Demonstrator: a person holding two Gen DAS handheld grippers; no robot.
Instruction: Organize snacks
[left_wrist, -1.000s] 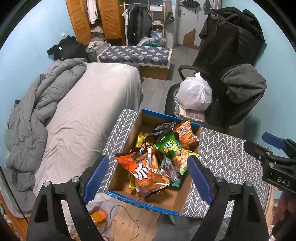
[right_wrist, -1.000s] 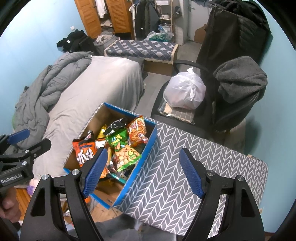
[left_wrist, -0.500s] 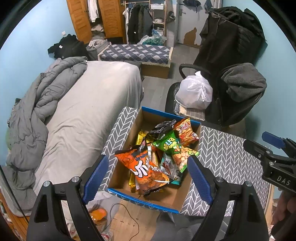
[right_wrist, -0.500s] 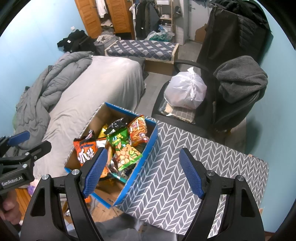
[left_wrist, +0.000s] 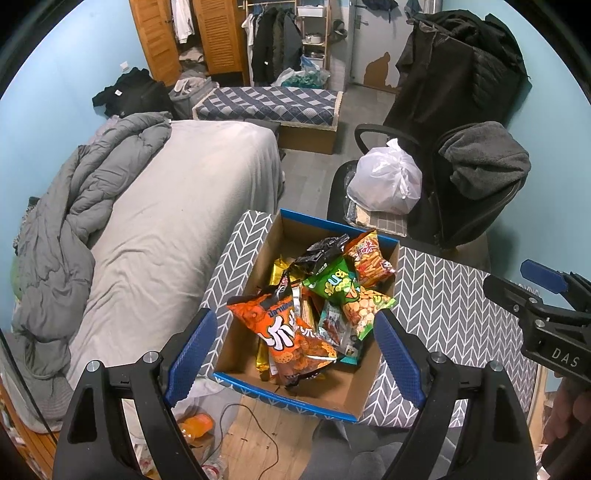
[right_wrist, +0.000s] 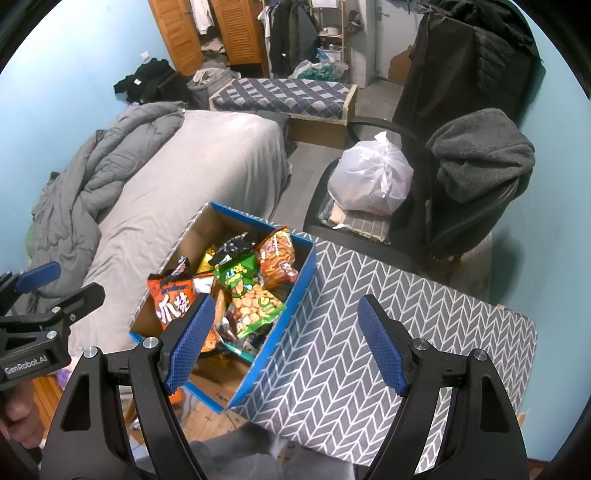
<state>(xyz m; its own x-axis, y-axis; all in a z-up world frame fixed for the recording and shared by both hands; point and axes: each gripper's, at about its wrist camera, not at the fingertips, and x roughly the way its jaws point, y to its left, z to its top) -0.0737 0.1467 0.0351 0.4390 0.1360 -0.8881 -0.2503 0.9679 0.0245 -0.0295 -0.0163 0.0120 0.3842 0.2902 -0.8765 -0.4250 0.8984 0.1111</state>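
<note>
A blue-rimmed cardboard box (left_wrist: 243, 382) (right_wrist: 306, 273) sits on a grey herringbone table (left_wrist: 447, 295) (right_wrist: 369, 332), full of snack bags. On top lie an orange bag (left_wrist: 280, 328) (right_wrist: 173, 299), a green bag (left_wrist: 343, 291) (right_wrist: 247, 291), an orange-red bag (left_wrist: 369, 254) (right_wrist: 279, 254) and a black bag (left_wrist: 325, 249). My left gripper (left_wrist: 293, 350) is open and empty, held above the box's near end. My right gripper (right_wrist: 286, 343) is open and empty, above the box's right wall. Each gripper shows at the edge of the other's view.
A bed (left_wrist: 177, 206) with a grey duvet (left_wrist: 74, 206) lies left of the table. An office chair (left_wrist: 461, 192) with a white plastic bag (left_wrist: 388, 181) and a dark jacket stands behind it. Clutter and a cable lie on the floor (left_wrist: 207, 432) below the box.
Both views have drifted only slightly; the box sits a little lower in the left wrist view. Both grippers stay open and empty.
</note>
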